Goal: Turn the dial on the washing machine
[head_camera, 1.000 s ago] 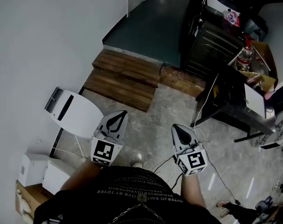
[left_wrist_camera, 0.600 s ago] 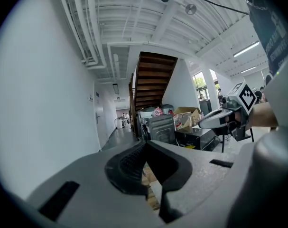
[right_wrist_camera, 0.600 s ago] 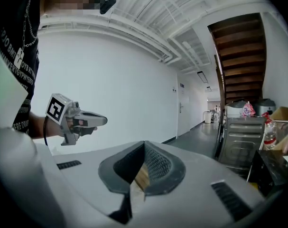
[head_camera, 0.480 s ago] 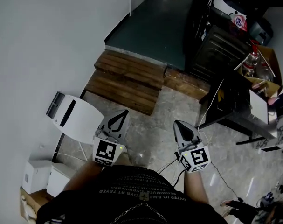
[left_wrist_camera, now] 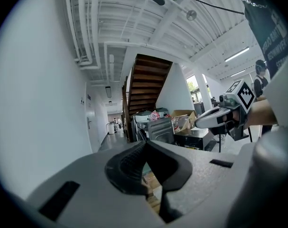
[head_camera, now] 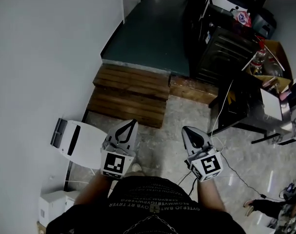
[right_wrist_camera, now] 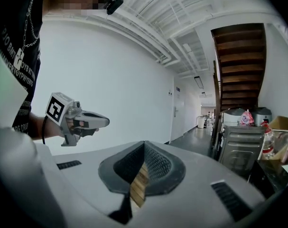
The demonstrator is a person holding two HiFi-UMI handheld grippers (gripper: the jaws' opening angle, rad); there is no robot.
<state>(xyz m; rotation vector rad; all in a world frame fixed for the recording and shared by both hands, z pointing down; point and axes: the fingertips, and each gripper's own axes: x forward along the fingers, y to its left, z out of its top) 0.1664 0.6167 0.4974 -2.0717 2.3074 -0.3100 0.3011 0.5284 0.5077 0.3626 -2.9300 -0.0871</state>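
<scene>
Both the left gripper [head_camera: 129,126] and the right gripper [head_camera: 187,130] had their jaws together on nothing and pointed ahead, idle, I judge, because nothing to work on was within reach. The washing machine was likely the dark appliance [head_camera: 221,48] well ahead and right of the right gripper, and its dial could not be made out. Further right, an open box [head_camera: 277,52] held a bottle [head_camera: 256,58] and clutter.

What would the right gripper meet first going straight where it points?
Nothing near. The right gripper, tilted slightly down, would probably reach the wooden steps ahead first; depth is unclear.
</scene>
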